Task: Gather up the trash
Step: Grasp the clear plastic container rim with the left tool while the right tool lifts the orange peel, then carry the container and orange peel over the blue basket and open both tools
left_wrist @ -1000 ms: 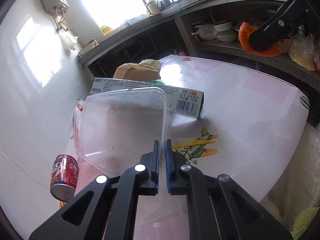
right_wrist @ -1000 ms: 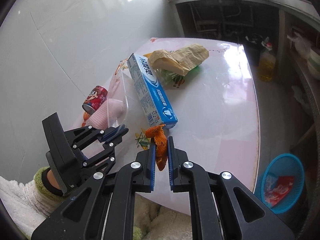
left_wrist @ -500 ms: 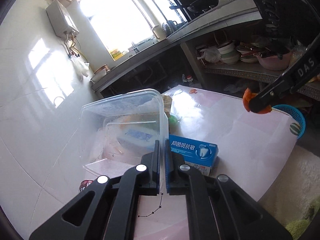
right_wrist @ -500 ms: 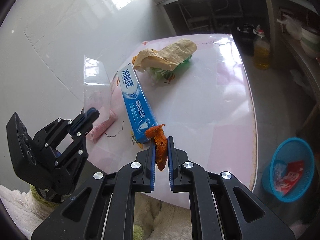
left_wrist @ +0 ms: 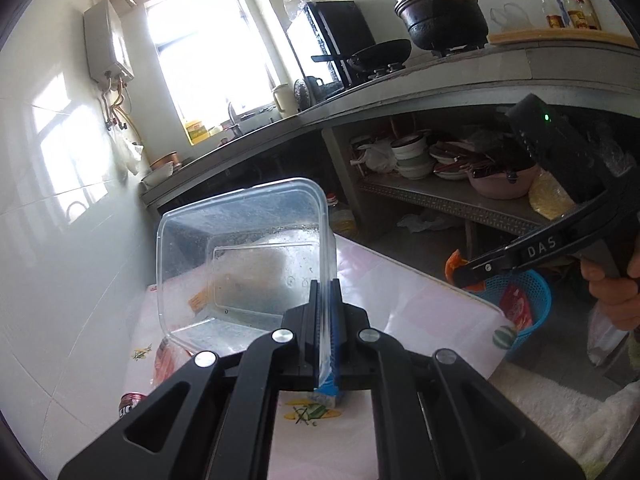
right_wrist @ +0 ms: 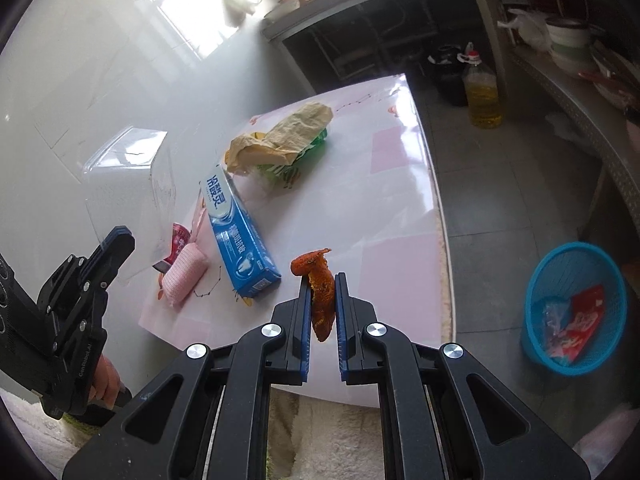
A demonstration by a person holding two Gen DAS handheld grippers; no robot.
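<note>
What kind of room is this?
It looks like a home kitchen. A big black pot sits on a stove on the counter, bowls and dishes are stacked on the shelf below, and a bottle of cooking oil stands on the floor.

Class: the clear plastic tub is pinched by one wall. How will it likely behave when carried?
The clear plastic tub looks thin-walled and empty, so probably light. Held by one wall in the left hand-held gripper, it may flex or swing. Smooth plastic could slip.
</note>
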